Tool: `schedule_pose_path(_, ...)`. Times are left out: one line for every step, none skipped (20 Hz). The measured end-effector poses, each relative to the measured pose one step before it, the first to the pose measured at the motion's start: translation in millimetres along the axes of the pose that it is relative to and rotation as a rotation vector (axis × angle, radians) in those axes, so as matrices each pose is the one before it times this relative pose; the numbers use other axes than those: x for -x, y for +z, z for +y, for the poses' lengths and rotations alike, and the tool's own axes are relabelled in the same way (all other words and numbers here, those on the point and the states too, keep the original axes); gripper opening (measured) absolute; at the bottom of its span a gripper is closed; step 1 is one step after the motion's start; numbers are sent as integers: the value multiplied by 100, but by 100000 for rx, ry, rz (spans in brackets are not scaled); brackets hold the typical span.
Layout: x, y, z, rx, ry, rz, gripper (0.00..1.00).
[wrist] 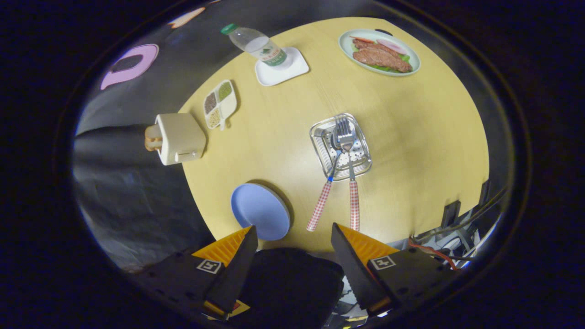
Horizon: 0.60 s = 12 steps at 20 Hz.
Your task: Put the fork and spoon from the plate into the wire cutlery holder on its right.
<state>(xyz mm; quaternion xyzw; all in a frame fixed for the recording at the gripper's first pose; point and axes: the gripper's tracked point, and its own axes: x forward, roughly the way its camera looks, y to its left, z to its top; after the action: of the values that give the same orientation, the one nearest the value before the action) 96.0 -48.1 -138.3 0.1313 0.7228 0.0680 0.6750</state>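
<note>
I look down on a round yellow table [411, 137]. A square metal cutlery holder [320, 155] stands near its middle. The fork [352, 183] and the spoon [327, 183] stand in it, heads down, with their red-checked handles leaning out toward me. To the holder's left, near the table's edge, lies a blue plate [260, 211] with nothing on it. My gripper [292, 233] hangs well above the table, open, with nothing between its fingers. The blue plate sits just ahead of the left finger [237, 260], and the fork's handle ends just ahead of the right finger [354, 260].
A cream toaster [179, 138] with bread in it stands at the table's far left. A small divided dish [220, 104], a water bottle [258, 45] on a white coaster [285, 71], and a plate of meat [378, 51] sit farther back. Cables [457, 237] hang beyond the table's right edge.
</note>
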Motion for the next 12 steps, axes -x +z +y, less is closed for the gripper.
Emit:
schedule_pose_path(367,-597,651,1572,2107,-3367,100)
schedule_pose_path(334,-227,638,1542,2107,-4320,100)
schedule_pose_path(575,-378,429,1437,1864,-4699,100)
schedule_pose_path(309,28,439,1871,1435,-5825,100)
schedule_pose_path(436,-85,405,2487,1211,-6099,100)
schedule_pose_path(338,264,414,2450,619,-7583,100)
schedule_pose_path(589,396,309,2435,531,-7549,100)
schedule_pose_path(534,417,301,1981,517,-7602,100)
schedule_pose_path(590,548,424,1353,1017,-8220,100)
schedule_pose_path(520,596,652,672,1617,-7786,100)
schedule_pose_path(730,872,380,499,1881,-7661,100)
schedule_pose_path(712,859,511,1140,1809,-6779,100)
